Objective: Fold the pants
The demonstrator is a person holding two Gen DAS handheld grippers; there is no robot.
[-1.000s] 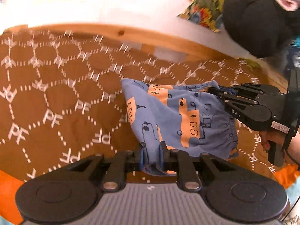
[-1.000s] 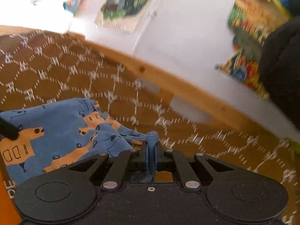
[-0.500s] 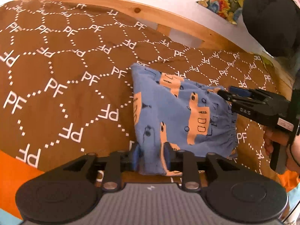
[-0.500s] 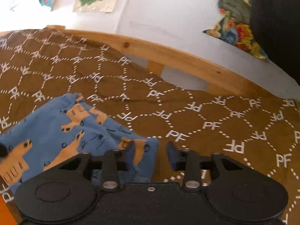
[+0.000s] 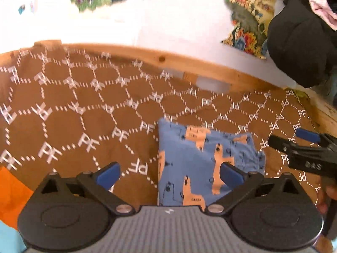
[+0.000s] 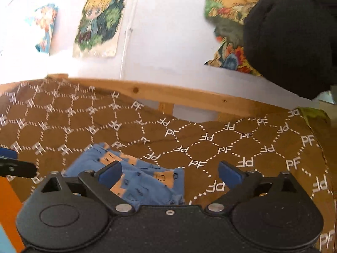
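Observation:
The blue pants [image 5: 202,162] with orange vehicle prints lie folded in a compact rectangle on the brown bedspread [image 5: 84,113]. My left gripper [image 5: 169,174] is open and empty, just above the near edge of the pants. My right gripper [image 6: 169,174] is open and empty, with the pants [image 6: 134,179] under its left finger. The right gripper also shows in the left wrist view [image 5: 294,145], to the right of the pants, apart from them.
A wooden bed rail [image 5: 189,63] runs along the far edge by a white wall with pictures [image 6: 99,21]. A black garment [image 5: 301,38] hangs at the upper right. Orange fabric [image 5: 10,191] lies at the near left.
Both grippers have opened and let go of the pants. Both have pulled back and lifted. The pants now lie flat on the bedspread.

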